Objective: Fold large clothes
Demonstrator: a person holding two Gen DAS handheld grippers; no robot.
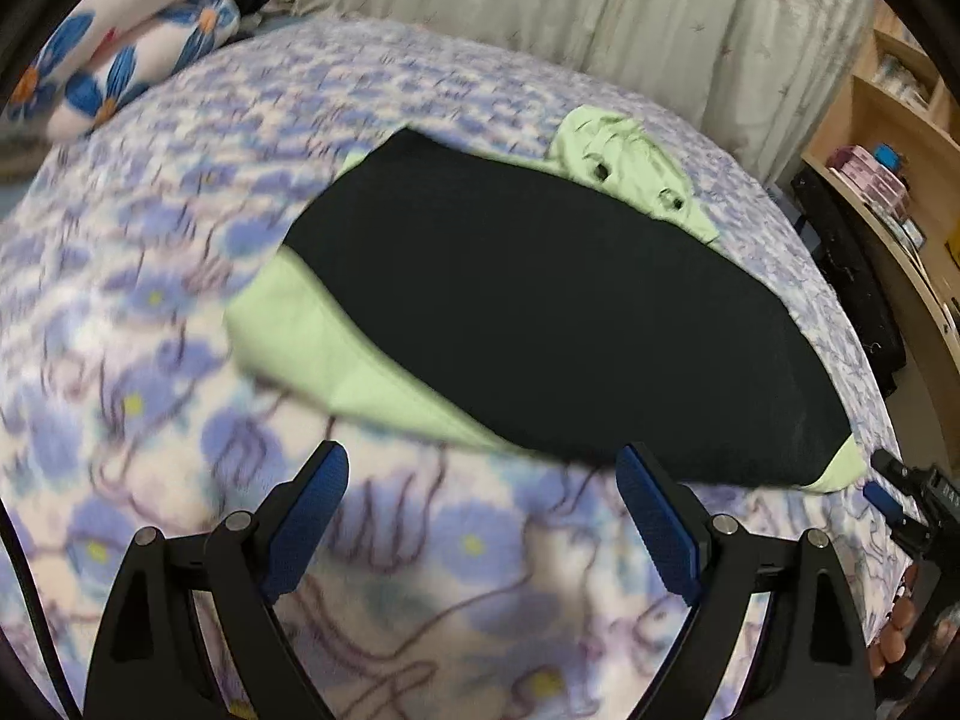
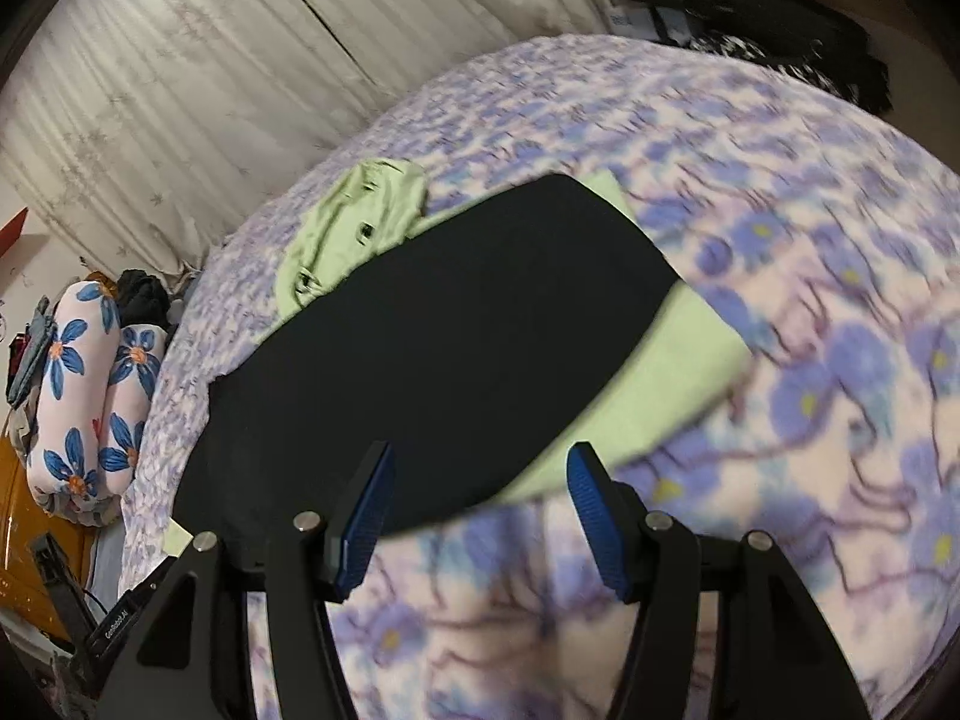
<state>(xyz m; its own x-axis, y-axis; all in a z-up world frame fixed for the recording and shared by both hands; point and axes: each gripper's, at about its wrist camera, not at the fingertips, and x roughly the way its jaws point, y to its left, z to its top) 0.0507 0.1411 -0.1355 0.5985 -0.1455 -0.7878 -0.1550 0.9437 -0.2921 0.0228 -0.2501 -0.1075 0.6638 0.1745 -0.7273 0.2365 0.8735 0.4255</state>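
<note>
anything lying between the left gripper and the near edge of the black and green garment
Nothing visible does. The open left gripper faces the garment with only bare floral blanket between its fingertips and the near hem.

Illumination is soft, even indoor light; no glare or hard shadows. Both views show strong fisheye curvature with dark vignetting at the frame corners. Motion blur smears the floral bedspread, heaviest toward the lower frame. The curtain at the top renders sharper.
</note>
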